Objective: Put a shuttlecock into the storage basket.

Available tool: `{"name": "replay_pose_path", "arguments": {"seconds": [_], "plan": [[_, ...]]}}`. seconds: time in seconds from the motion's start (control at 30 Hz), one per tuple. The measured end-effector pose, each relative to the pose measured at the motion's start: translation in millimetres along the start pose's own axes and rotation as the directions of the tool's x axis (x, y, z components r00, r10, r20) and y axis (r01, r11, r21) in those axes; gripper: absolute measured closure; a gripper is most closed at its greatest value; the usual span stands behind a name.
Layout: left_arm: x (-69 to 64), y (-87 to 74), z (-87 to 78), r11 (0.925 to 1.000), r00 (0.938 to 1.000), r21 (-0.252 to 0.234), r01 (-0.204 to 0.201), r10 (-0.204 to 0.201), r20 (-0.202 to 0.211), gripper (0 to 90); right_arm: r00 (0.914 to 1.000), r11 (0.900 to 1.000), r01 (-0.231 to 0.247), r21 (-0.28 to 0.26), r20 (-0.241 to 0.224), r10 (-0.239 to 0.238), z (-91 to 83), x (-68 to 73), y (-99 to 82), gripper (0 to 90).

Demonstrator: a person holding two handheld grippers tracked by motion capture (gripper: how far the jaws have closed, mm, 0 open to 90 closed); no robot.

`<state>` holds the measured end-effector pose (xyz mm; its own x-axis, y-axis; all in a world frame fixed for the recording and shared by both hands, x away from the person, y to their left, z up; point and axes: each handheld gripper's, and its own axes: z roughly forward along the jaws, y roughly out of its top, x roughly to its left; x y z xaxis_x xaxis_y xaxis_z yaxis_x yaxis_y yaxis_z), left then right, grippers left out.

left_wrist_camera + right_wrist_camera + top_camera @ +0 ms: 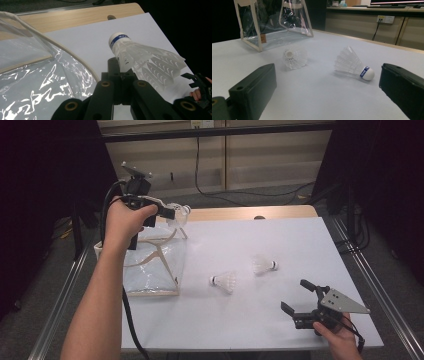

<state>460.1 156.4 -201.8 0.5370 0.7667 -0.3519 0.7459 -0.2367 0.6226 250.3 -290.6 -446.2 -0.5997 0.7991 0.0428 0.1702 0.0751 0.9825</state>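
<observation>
Three white plastic-feathered shuttlecocks are in play, and the work looks to be packing them into the clear plastic tote bag with cream trim (155, 265) that stands at the left of the white-topped table (300, 240). None can be seen inside the bag through its clear walls, so by my reading the job is at its first load.

The left gripper (170, 213) is raised above the bag's far corner, jaws clamped on the first shuttlecock with a blue-banded cork (140, 60); in the left gripper view its skirt is pinched between the black jaws, cork pointing away over the table, the bag's mouth just below and to the side. It has yet to be lowered in and let go.

Two shuttlecocks lie on their sides mid-table, near each other but apart: one closer to the bag (224, 281), one with a blue band further right (263, 265). The right gripper (300, 301) rests low at the near right corner, jaws spread wide and empty, facing them.
</observation>
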Motion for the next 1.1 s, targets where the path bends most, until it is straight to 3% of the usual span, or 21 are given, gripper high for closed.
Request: {"name": "replay_pose_path", "arguments": {"seconds": [1.1], "plan": [[16.9,-1.0,-13.8,0.9991,0.9984,-0.017,0.039,-0.040,-0.041,90.0,1.0000,1.0000,0.004,0.000,-0.001,-0.004,-0.4,0.1,0.1,0.7]]}}
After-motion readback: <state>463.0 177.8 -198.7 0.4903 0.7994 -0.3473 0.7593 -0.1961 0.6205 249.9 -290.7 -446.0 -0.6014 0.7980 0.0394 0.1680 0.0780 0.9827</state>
